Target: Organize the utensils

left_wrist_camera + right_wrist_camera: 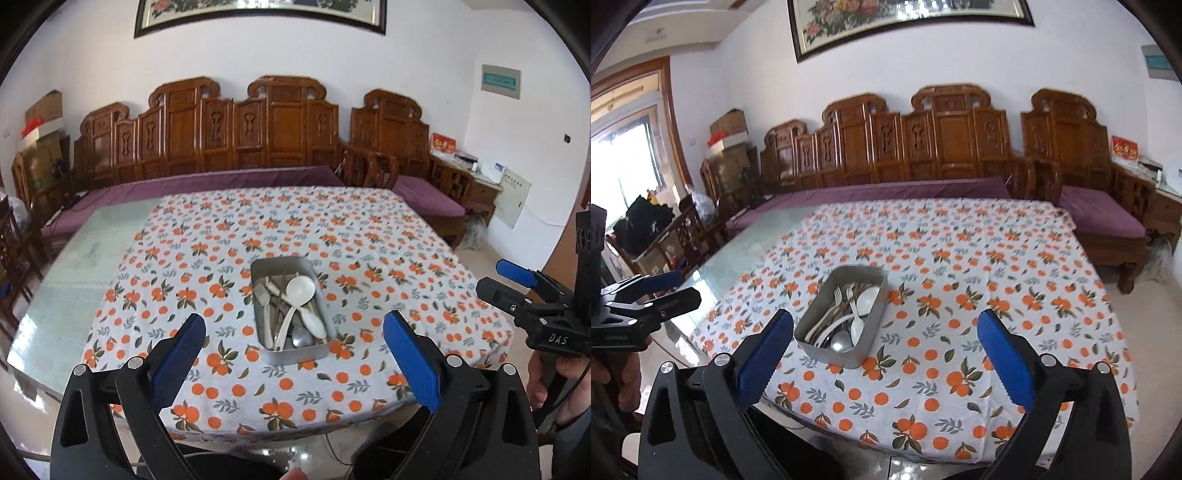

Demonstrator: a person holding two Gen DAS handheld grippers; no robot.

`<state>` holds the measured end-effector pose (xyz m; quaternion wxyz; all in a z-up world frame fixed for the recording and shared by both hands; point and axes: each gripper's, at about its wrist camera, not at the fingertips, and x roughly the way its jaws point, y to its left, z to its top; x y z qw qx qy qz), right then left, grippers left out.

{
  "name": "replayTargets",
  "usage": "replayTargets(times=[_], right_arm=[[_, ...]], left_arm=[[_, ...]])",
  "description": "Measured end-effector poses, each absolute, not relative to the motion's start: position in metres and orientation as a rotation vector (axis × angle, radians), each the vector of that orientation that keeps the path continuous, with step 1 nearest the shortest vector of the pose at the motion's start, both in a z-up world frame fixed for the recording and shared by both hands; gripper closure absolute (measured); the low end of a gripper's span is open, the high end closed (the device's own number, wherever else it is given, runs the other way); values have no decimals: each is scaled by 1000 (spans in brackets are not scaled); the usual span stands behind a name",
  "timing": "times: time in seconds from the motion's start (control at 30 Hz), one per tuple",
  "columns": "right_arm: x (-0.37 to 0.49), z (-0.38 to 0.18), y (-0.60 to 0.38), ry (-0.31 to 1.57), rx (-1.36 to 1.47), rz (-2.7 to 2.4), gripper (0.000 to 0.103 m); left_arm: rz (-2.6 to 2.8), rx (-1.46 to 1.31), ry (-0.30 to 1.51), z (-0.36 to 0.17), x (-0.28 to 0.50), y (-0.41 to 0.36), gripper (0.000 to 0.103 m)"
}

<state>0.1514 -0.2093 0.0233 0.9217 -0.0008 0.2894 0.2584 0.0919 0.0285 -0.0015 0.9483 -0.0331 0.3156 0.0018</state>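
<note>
A metal tray [295, 356] stands on the orange-patterned tablecloth [369, 240], near the table's front edge. Inside lie several utensils: a large white spoon [301, 291], brown chopsticks [283, 282], a white fork [837, 295] and a metal spoon [842, 339]. My left gripper [294, 319] hangs above and in front of the tray, open, nothing between its blue pads. My right gripper [886, 315] is open and empty too, with the tray [831, 354] to its lower left. Each gripper shows at the edge of the other's view: the right gripper [517, 277], the left gripper [665, 288].
The cloth covers most of a glass tabletop [74, 288], bare on the left side. A carved wooden bench [221, 147] with purple cushions stands behind the table. A person's hand [539, 376] holds the right gripper's handle. Boxes are stacked in the far left corner [729, 140].
</note>
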Motion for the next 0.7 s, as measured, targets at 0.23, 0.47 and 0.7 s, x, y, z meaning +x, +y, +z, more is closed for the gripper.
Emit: replayTargets(times=[0.23,0.47,0.7], right_arm=[[123,63,-220,491,-7,531,3],[99,94,-222,410,-3,549,3],[89,99,-220,394,-9,560,3]], left_arm=[[-15,-51,561,30,74,13,10],[-31,-41,499,54,53,2,10],[-47,-43,474,62,40,-3,10]])
